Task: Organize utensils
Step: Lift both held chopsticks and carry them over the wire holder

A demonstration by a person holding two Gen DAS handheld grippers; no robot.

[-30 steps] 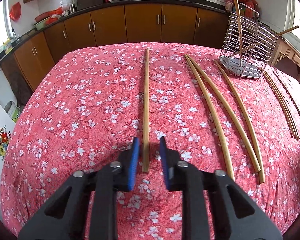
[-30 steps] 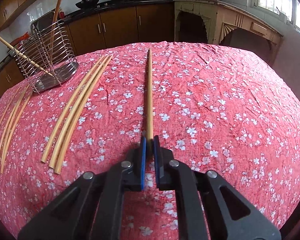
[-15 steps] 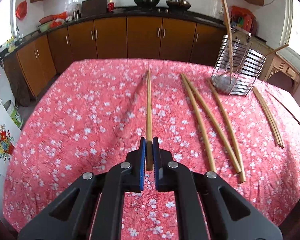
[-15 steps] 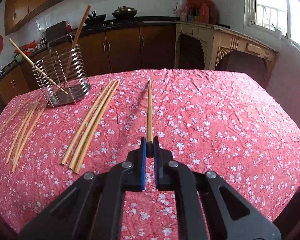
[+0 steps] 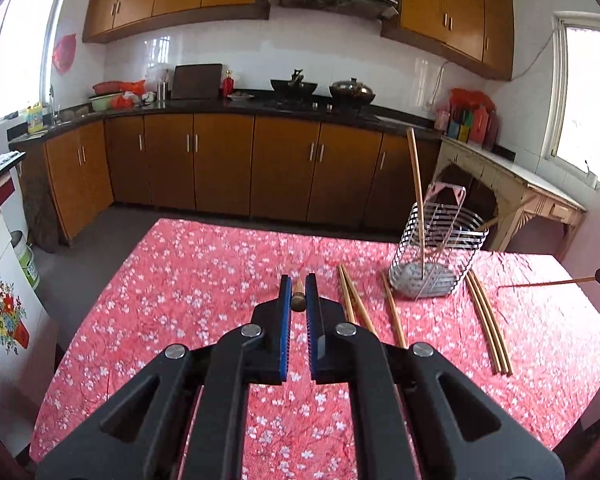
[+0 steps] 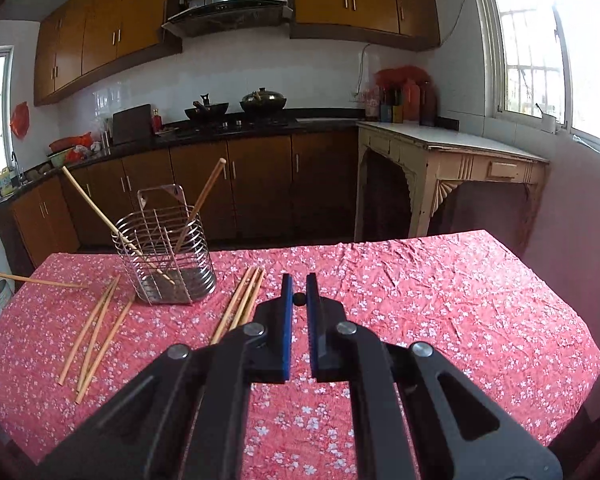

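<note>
Two grippers, each pinching one chopstick. We note the left gripper (image 5: 298,294) has its blue pads pressed onto a chopstick (image 5: 298,296) seen end-on, raised above the red floral tablecloth (image 5: 204,272). We see the right gripper (image 6: 299,296) likewise clamped on its chopstick (image 6: 299,299), only the dark tip visible. From the left wrist, the wire holder (image 5: 440,248) stands at two o'clock with one upright stick inside. From the right wrist, the same holder sits at ten o'clock; loose chopsticks (image 6: 242,300) lie flat at nine o'clock beside the jaws.
</note>
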